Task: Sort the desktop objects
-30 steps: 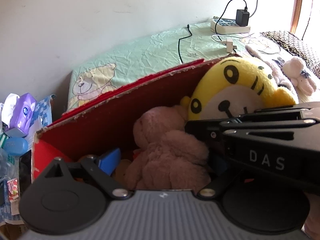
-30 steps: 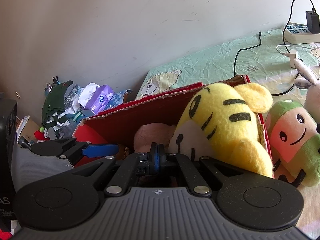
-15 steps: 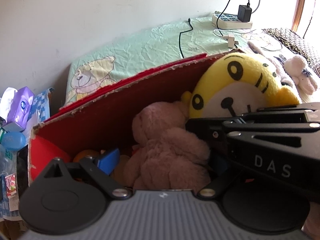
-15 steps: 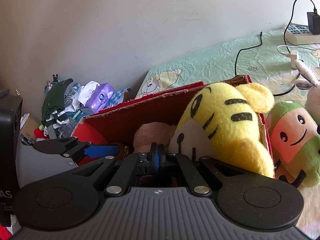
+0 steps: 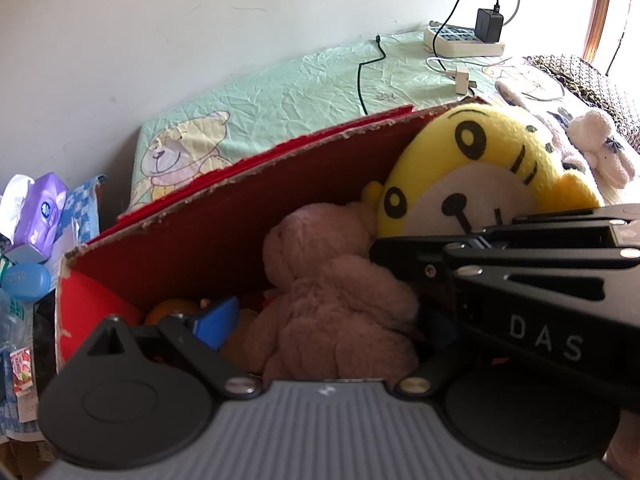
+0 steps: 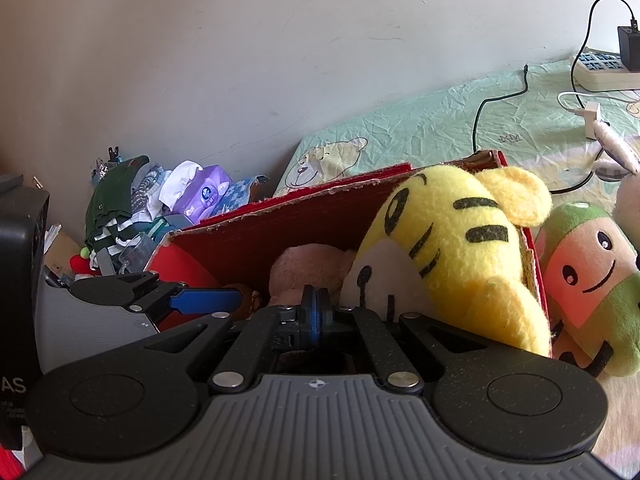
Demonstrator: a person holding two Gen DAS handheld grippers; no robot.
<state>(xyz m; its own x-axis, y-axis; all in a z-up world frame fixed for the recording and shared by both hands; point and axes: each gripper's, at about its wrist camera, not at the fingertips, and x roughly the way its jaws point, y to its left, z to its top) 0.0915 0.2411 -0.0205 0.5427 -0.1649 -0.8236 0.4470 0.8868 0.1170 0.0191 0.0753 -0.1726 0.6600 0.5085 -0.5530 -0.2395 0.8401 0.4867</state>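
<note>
A red cardboard box (image 5: 280,152) (image 6: 304,204) holds a brown plush (image 5: 332,300) (image 6: 308,264), a yellow tiger plush (image 5: 480,184) (image 6: 452,248) and small toys, among them an orange one (image 5: 172,308). My left gripper (image 5: 328,316) is open over the box with the brown plush between its spread fingers. Its right finger is hidden behind the black body of the other gripper (image 5: 520,280). My right gripper (image 6: 314,316) is shut, blue pads pressed together with nothing visible between them, just in front of the two plushes.
A pink and green plush (image 6: 588,280) and a white plush (image 5: 600,148) lie right of the box on the green bear-print sheet (image 5: 320,80). A power strip (image 5: 464,40) with cables sits at the back. Tissue pack (image 6: 200,196) and clothes pile up left, by the wall.
My left gripper has drifted slightly forward, showing more of the box's inside, including the orange toy. The right gripper stays shut and almost still.
</note>
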